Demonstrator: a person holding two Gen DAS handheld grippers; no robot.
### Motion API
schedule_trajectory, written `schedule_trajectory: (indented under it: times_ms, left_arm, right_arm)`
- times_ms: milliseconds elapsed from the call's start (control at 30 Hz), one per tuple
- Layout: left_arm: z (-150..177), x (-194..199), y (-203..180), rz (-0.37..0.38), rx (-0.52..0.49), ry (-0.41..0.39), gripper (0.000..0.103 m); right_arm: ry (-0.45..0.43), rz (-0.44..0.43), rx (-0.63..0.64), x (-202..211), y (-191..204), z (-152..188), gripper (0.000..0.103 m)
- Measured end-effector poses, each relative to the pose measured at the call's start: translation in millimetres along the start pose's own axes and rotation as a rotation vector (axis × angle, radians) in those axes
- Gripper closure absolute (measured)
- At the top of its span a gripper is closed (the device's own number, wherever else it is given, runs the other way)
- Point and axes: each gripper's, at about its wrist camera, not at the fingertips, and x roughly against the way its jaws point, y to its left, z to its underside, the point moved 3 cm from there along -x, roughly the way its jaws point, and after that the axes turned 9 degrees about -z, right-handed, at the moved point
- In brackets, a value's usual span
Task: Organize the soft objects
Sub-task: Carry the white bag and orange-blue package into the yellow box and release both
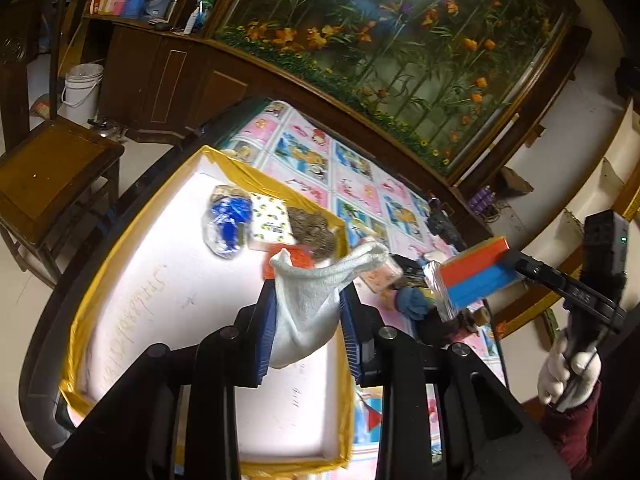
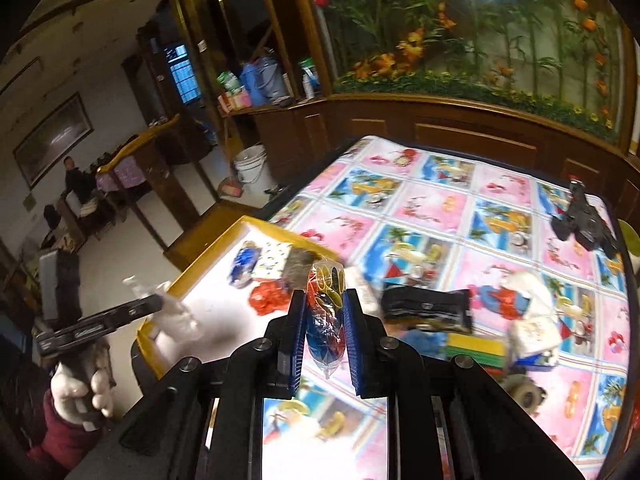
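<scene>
My left gripper (image 1: 308,300) is shut on a white sock (image 1: 316,292), held above the white foam box with yellow taped rim (image 1: 132,280). The box holds a blue-and-clear bag (image 1: 226,226), a patterned tissue pack (image 1: 270,222), a brown furry item (image 1: 314,232) and a red item (image 1: 292,258). My right gripper (image 2: 324,308) is shut on a clear bag of coloured pieces (image 2: 326,312), over the table near the box's right edge (image 2: 256,222). In the left wrist view the right gripper's load (image 1: 472,280) looks red, blue and foil-wrapped. The left gripper with the sock (image 2: 172,312) shows in the right wrist view.
The table has a pink and blue cartoon cloth (image 2: 440,208). On it lie a black pouch (image 2: 426,306), a yellow-green sponge (image 2: 476,348), a white bag (image 2: 532,320) and a black toy (image 2: 584,220). A wooden chair (image 1: 52,176) and white bucket (image 1: 82,90) stand left.
</scene>
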Motion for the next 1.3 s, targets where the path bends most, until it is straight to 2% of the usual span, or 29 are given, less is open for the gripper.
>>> schedule_trajectory:
  times_ms: [267,367,433,467,500,533,633,700,867,967,1067,1133,1200,1300]
  left_arm:
    - [-19,-39,31,-0.073,0.029,0.054,0.076]
    - [-31,-59,41,-0.104,0.048,0.079,0.076]
    - [-38,-68,48,-0.127,0.063,0.083,0.070]
    - [-41,-72,51,-0.124,0.074,0.086,0.058]
    - [-42,-75,53,-0.113,0.091,0.088,0.047]
    - [-43,-75,55,-0.103,0.104,0.087,0.045]
    - [-43,-69,58,-0.066,0.109,0.069,0.044]
    - [-40,-62,60,-0.072,0.107,0.055,0.040]
    - [-33,-38,63,-0.045,0.153,0.009,0.039]
    - [-29,-20,60,-0.029,0.167,-0.028,0.039]
    - [-23,-3,57,-0.013,0.181,-0.062,0.032]
    - [-20,6,53,0.001,0.188,-0.080,0.032]
    - [-15,11,48,0.018,0.192,-0.086,0.032]
    - [-8,16,33,0.039,0.178,-0.082,0.032]
  right_arm:
    - [0.121,-0.135,0.011,-90,46,-21,0.085]
    - [0.155,-0.228,-0.042,-127,55,-30,0.085]
    - [0.173,-0.285,-0.096,-153,55,-34,0.085]
    - [0.192,-0.298,-0.125,-170,52,-35,0.085]
    - [0.211,-0.295,-0.148,-184,48,-34,0.085]
    - [0.233,-0.280,-0.163,-198,44,-31,0.085]
    - [0.298,-0.185,-0.143,-234,34,-22,0.085]
    - [0.302,-0.125,-0.111,-247,30,-23,0.082]
    - [0.317,-0.046,-0.052,-276,33,-32,0.078]
    - [0.309,-0.001,0.015,-279,46,-27,0.063]
    - [0.250,0.008,0.069,-271,60,-26,0.063]
    - [0.198,0.013,0.102,-251,66,-26,0.057]
    - [0.134,0.025,0.128,-225,67,-25,0.038]
    - [0.027,0.049,0.153,-177,64,-21,0.036]
